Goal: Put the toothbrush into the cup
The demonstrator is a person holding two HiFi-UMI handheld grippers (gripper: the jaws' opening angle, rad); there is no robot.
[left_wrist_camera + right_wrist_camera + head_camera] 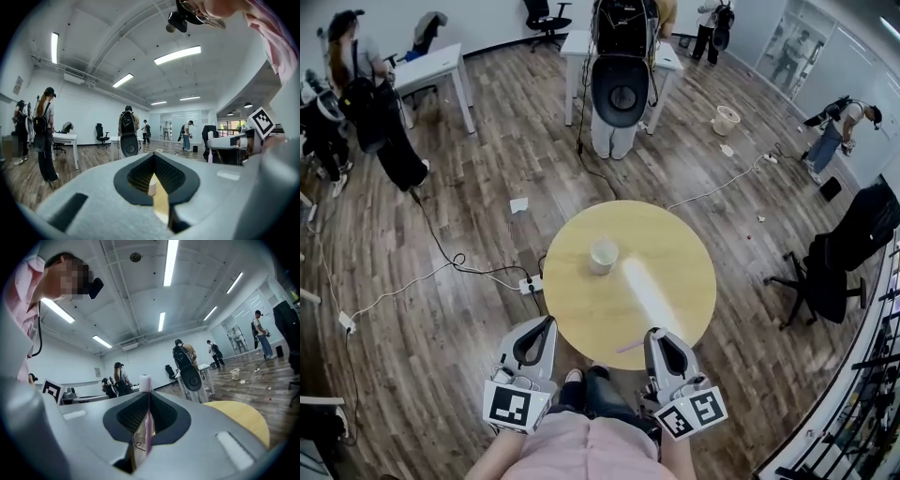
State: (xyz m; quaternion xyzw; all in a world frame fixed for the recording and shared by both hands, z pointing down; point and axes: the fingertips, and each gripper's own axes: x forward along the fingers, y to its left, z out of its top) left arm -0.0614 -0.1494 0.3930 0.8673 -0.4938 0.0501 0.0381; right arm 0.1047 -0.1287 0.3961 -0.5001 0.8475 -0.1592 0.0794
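A pale cup (603,255) stands upright, left of centre on the round wooden table (675,234). In the left gripper view a sliver of the cup (152,186) shows through the jaw gap. My right gripper (654,334) hovers at the table's near edge, shut on a pink toothbrush (630,346) whose handle sticks out to its left. In the right gripper view the toothbrush (146,427) stands upright between the jaws of my right gripper (149,393), white head on top. My left gripper (548,322) is shut and holds nothing, just off the near-left edge of the table.
A person with a backpack (619,75) stands beyond the table. A power strip and cables (530,281) lie on the wooden floor to the left. A black office chair (834,272) stands to the right. White desks (441,66) and other people are further back.
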